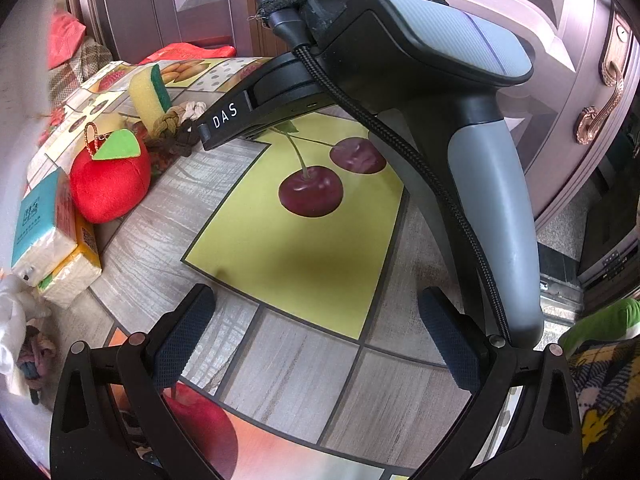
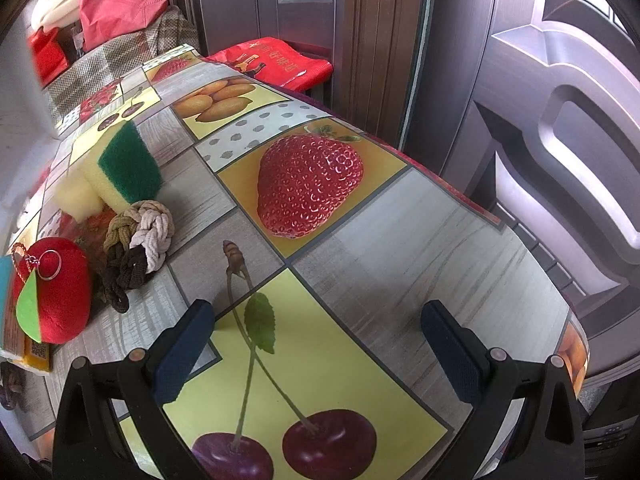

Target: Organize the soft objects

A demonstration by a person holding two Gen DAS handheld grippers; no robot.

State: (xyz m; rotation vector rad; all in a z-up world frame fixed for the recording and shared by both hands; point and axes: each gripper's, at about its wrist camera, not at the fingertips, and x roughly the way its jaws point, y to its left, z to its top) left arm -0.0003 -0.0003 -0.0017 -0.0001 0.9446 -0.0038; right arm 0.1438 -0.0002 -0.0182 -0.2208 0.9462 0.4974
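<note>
Oilcloth printed with cherries, a strawberry and lemons covers the surface [image 2: 420, 216], which stands near dark panelled doors [image 2: 540, 80]. Both the left gripper [image 1: 316, 332] and right gripper [image 2: 316, 344] hover spread wide and empty. Along the surface's left side lie a red plush apple [image 1: 110, 184], knotted rope toy [image 2: 138, 240], yellow-green sponge [image 2: 120, 168] and tissue packs [image 1: 48, 236].

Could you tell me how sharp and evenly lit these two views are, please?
Left wrist view: strong fisheye bending of the table, a soft shadow across the yellow cherry panel, tissue packs blurred at the edge. Right wrist view: table bulges similarly, strawberry print crisp, plush apple softer near the rim, corners dark.
</note>
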